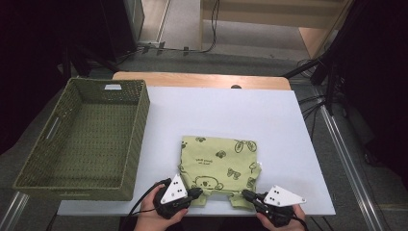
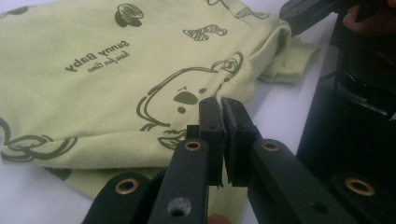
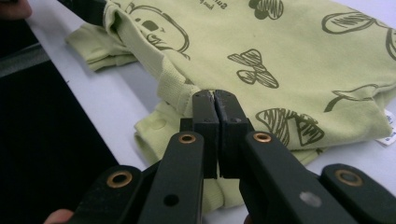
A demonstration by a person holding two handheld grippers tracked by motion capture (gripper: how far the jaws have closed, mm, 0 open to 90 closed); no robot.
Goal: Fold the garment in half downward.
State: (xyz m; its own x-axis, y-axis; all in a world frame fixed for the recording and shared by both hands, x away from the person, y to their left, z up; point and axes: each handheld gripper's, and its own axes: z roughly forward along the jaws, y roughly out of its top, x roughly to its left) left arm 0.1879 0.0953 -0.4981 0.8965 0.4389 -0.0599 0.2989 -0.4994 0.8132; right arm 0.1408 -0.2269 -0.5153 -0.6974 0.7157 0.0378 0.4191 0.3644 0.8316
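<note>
My left hand-held gripper (image 1: 196, 193) and right hand-held gripper (image 1: 246, 195) each pinch the near edge of the green baby shirt (image 1: 219, 161) on the bench (image 1: 269, 120).

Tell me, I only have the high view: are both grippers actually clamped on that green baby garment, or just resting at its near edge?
Observer: The left gripper has its jaws shut on a ribbed hem of the garment, seen in the left gripper view.
Operator: And the right one?
Observer: The right gripper is shut too, pinching a ribbed edge of the cloth in its own view.
Operator: Can you read the print?
Observer: The left gripper view shows the words "Sunny Baby" above a bear face.
Operator: Anything at the far side?
Observer: A small white tag pokes out at the garment's edge in the right gripper view.
</note>
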